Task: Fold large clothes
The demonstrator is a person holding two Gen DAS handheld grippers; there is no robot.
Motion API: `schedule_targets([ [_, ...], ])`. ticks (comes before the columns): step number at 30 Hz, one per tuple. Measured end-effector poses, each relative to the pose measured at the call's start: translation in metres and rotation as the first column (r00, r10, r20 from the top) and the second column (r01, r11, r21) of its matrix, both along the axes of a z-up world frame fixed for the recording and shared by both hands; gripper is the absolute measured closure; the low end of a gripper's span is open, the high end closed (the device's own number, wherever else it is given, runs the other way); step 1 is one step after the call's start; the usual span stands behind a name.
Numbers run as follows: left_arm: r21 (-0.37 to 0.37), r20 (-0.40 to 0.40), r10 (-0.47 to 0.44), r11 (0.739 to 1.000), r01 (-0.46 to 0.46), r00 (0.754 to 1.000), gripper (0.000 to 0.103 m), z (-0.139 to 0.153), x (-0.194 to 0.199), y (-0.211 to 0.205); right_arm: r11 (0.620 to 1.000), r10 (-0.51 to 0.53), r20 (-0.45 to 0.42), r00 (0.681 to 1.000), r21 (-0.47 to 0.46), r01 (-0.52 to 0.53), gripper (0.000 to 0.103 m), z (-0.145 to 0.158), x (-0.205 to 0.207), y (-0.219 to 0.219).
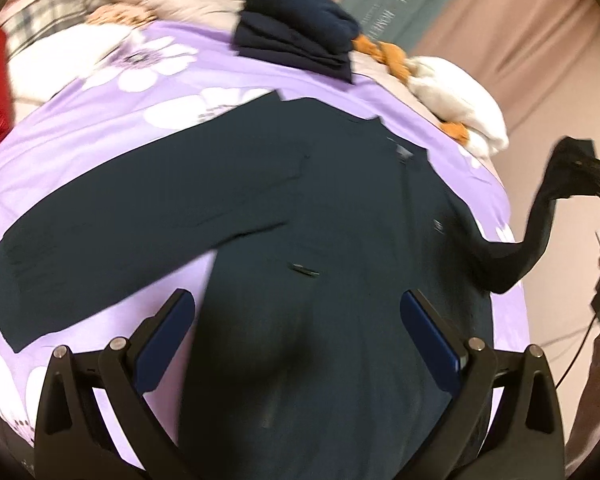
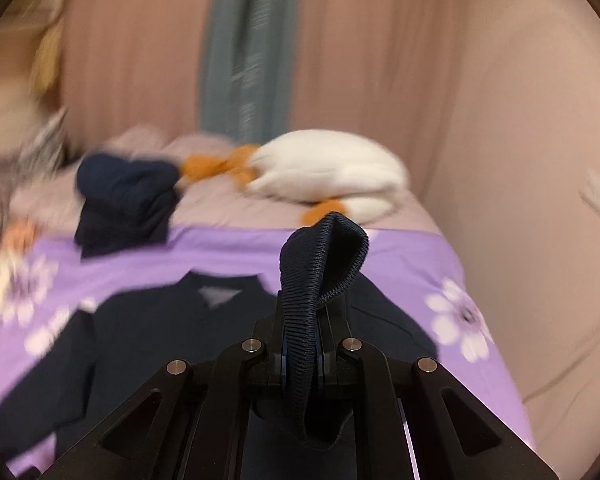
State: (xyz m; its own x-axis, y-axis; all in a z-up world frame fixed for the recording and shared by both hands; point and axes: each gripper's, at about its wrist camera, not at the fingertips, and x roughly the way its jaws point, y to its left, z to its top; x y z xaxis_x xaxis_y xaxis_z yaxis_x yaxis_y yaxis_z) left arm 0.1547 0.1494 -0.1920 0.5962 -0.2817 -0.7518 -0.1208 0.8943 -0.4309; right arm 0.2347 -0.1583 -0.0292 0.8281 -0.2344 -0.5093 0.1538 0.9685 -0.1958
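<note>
Left wrist: left gripper (image 1: 298,334) fingers wide, empty; dark cardigan (image 1: 284,216) flat on bed (image 1: 100,128) beyond fingers, one sleeve spread. Right wrist: right gripper (image 2: 301,354) fingers pinch ribbed cuff (image 2: 323,264), lifted. Folding barely begun; folded pile (image 2: 126,204) far ahead.

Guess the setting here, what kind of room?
Most likely a bedroom: a purple floral bedspread under the dark garment, a white plush toy at the far end, curtains behind.
</note>
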Motion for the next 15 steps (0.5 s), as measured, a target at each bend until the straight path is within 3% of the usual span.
schedule_targets([
  [3,-0.012,-0.022,0.039,0.999,-0.039,0.999,0.000,-0.011,0.004,0.017,0.991,0.092,-0.104,0.990,-0.085,-0.101,0.092,-0.044,0.027,0.068],
  [4,-0.010,-0.030,0.050,0.999,-0.050,0.998,0.000,-0.015,0.005,0.021,0.985,0.125,-0.149,0.981,-0.095,-0.140,0.085,-0.062,0.035,0.086],
  [6,-0.003,-0.043,0.066,0.998,-0.066,0.997,0.000,-0.020,0.007,0.027,0.970,0.152,-0.269,0.951,-0.145,-0.196,0.057,-0.108,0.059,0.125],
  [7,-0.002,-0.047,0.070,0.998,-0.070,0.996,0.000,-0.023,0.008,0.030,0.962,0.139,-0.323,0.936,-0.179,-0.205,0.032,-0.136,0.070,0.142],
  [8,-0.001,-0.058,0.075,0.997,-0.075,0.995,0.000,-0.026,0.009,0.033,0.949,0.130,-0.380,0.916,-0.219,-0.226,0.024,-0.163,0.077,0.156],
  [11,-0.008,-0.071,0.078,0.997,-0.078,0.994,0.000,-0.030,0.011,0.037,0.923,0.130,-0.464,0.876,-0.266,-0.278,0.022,-0.207,0.079,0.177],
  [15,-0.010,-0.078,0.085,0.996,-0.086,0.993,0.000,-0.033,0.015,0.038,0.895,0.244,-0.497,0.833,-0.215,-0.391,0.022,-0.204,0.056,0.196],
])
